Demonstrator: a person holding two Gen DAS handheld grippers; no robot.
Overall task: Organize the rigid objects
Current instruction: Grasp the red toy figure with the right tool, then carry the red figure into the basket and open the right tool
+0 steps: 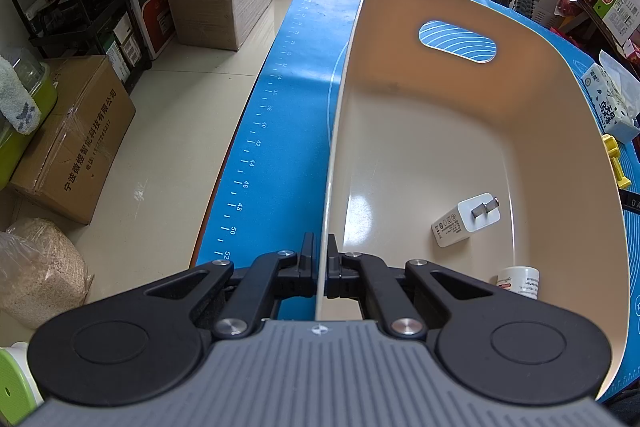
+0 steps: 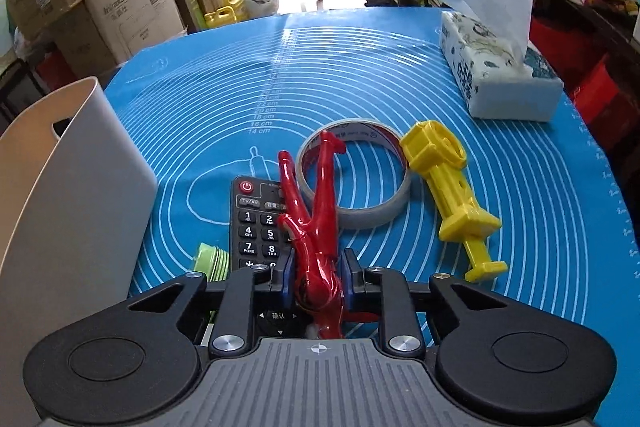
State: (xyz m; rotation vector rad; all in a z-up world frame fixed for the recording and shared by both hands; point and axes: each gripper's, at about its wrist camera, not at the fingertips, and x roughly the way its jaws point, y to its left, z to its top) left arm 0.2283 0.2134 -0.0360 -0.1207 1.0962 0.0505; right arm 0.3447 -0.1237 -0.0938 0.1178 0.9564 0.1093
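Left wrist view: your left gripper (image 1: 320, 259) pinched the near rim of the beige bin (image 1: 560, 115); a white charger (image 1: 466, 219) and a small white bottle (image 1: 520, 281), partly cut off, lay inside, ahead to the right. Right wrist view: your right gripper (image 2: 318, 267) clamped a red figurine (image 2: 316, 227) above the remote (image 2: 256, 223), bin to its left. The step appeared to be transfer; next called for carrying the figurine leftward over the rim. Its lower part was hidden.
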